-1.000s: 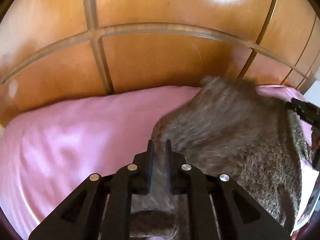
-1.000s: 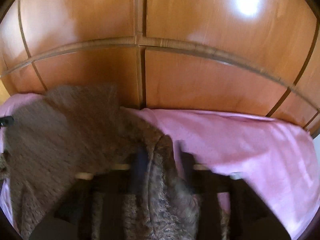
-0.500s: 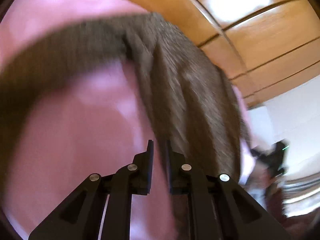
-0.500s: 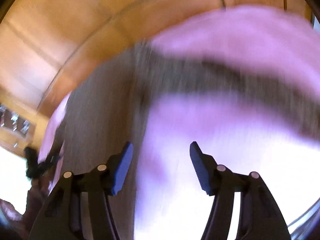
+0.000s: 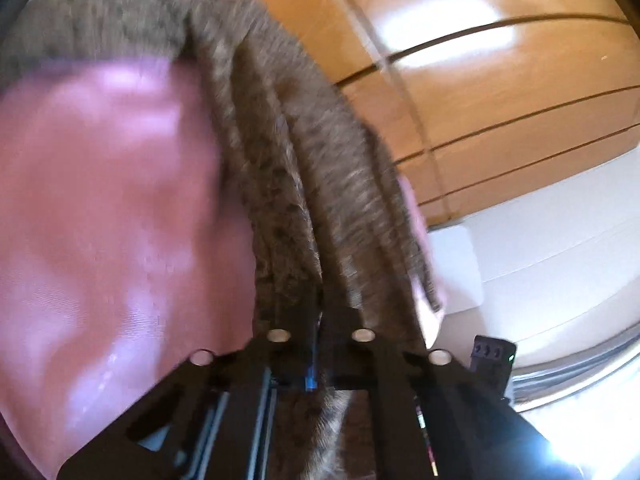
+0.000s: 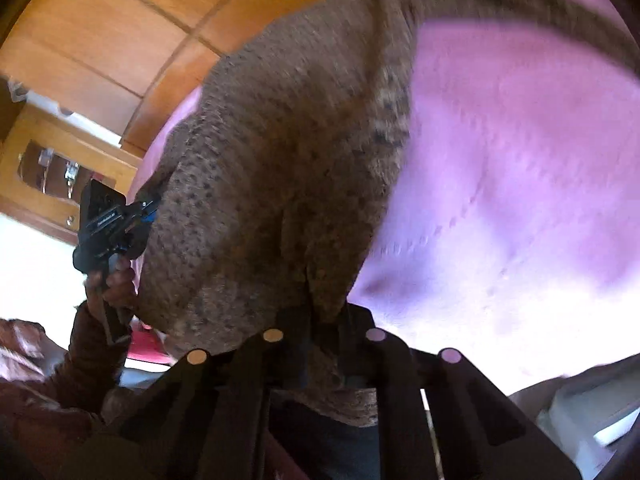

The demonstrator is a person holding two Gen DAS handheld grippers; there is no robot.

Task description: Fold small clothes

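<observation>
Surface: pink bedsheet (image 5: 100,200) over a bed, lightly wrinkled, sunlit in patches; it fills the left of the left wrist view and the right of the right wrist view. Both views are tilted and motion-blurred.

Room: glossy wooden wardrobe panels (image 5: 500,92) with dark grooves lie beyond the bed's far edge, carrying a bright window reflection. A white wall (image 5: 560,240) adjoins the panels lower right in the left wrist view. In the right wrist view a wooden cabinet with a glass door (image 6: 48,168) stands at far left.

Task item: brown knit garment (image 6: 280,160), speckled weave, lifted off the sheet and hanging in long vertical folds between the two grippers. Its far part trails onto the bedsheet as a dark band along the top of both views.

Left gripper (image 5: 320,316): fingers pressed together, pinching a garment edge; fabric runs up from between them and also hangs below. Seen from the right wrist view, it sits at the garment's left edge, held by the person's left hand (image 6: 114,280) in a dark brown sleeve.

Right gripper (image 6: 320,316): fingers close together, pinching the garment's near lower edge; knit bunches behind them.

Edges and open room: the garment's right edge hangs free against bare sheet. The bed's far edge touches the wardrobe.
</observation>
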